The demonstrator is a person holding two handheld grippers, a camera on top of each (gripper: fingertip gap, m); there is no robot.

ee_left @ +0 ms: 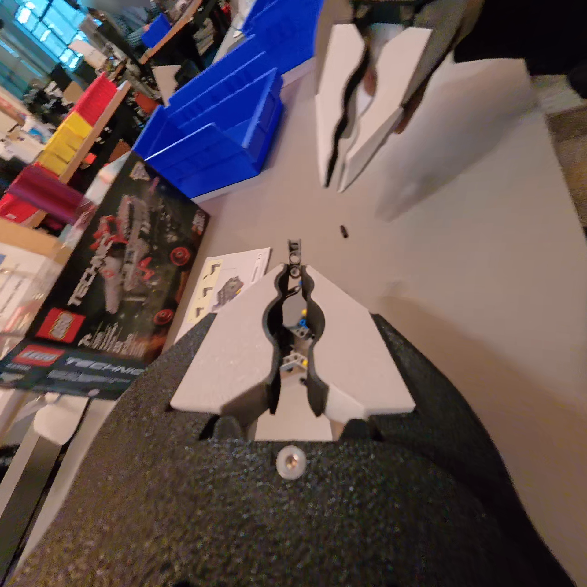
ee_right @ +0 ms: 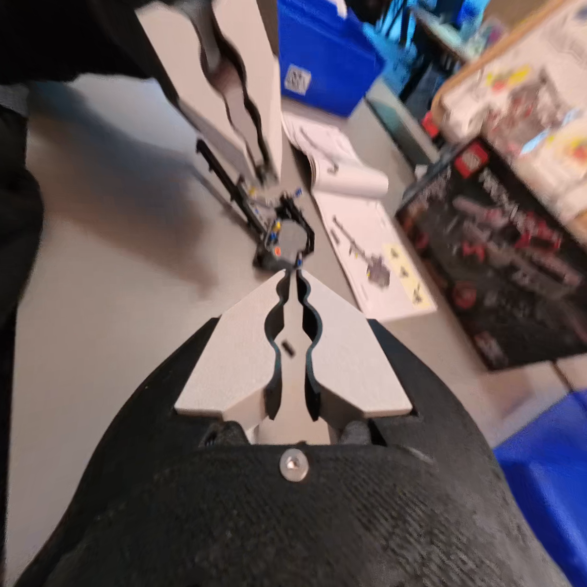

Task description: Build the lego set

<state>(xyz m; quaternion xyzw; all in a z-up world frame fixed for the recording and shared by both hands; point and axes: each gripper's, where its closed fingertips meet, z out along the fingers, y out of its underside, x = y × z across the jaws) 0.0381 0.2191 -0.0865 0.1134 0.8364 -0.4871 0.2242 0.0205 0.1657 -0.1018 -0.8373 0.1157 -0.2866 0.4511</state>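
Lego assembly [ee_left: 293,320] in left tongs [ee_left: 294,270] above grey table [ee_left: 444,286].

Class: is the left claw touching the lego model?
Touching. The left wrist view shows the left claw closed on the lego model, its black beam pinched at the tips.

Plain light grey table [ee_left: 428,286], matte top. Sitting on it: blue plastic bins [ee_left: 222,127] toward the far side, black lego box [ee_left: 120,286] lying flat, open instruction booklet [ee_left: 235,270] just beside the box, one tiny black pin [ee_left: 344,231] loose out in the bare middle. Blurry, so no finer detail.
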